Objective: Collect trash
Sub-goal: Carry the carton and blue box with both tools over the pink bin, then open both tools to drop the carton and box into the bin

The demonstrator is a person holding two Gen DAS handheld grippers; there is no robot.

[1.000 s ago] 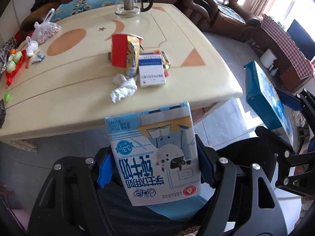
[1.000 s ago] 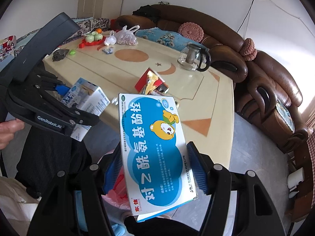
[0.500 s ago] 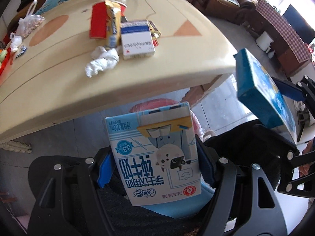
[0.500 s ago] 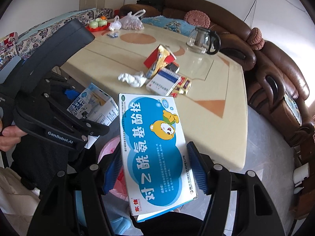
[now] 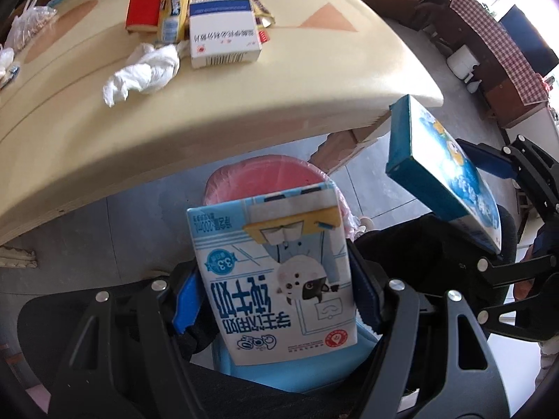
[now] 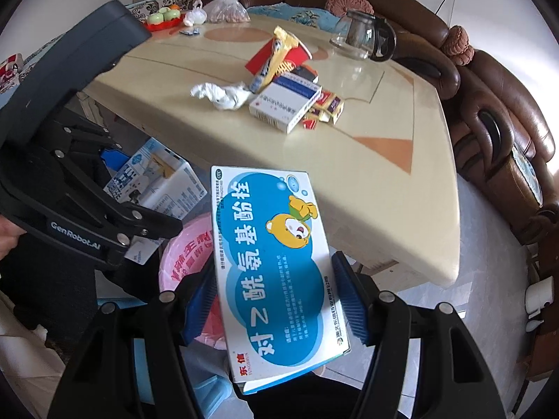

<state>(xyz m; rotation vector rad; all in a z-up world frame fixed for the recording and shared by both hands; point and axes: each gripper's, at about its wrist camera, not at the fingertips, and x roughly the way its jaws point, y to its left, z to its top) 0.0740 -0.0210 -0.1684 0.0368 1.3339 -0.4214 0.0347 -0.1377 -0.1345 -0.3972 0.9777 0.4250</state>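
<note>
Left gripper (image 5: 276, 296) clamping a milk carton (image 5: 276, 276) between blue pads, carton sticking up past the fingertips. Right gripper (image 6: 276, 300) pinching a flat blue medicine box (image 6: 276, 272) by its long edges, box jutting well beyond the fingers.

Both hanging off the near edge of the table (image 6: 367, 174), over the floor, above a pink-lined bin (image 5: 265, 181) sitting just beside and partly under that edge. In the left view, carton covering the bin's near rim; medicine box (image 5: 443, 178) showing to the right of the bin, close to the table's corner. In the right view, carton (image 6: 157, 181) showing left, over the bin (image 6: 185, 255).

Open floor lying right of the bin, toward the sofa (image 6: 496, 111); little room between the grippers.

Waiting on the table, well back from its edge: crumpled tissue (image 5: 139, 73), white box (image 5: 223, 31) touching it, red packet (image 5: 146, 3) behind, small red-yellow packs (image 6: 325, 108) just beside the box. Far side: glass pot (image 6: 360, 38), plastic bag (image 6: 227, 7).
</note>
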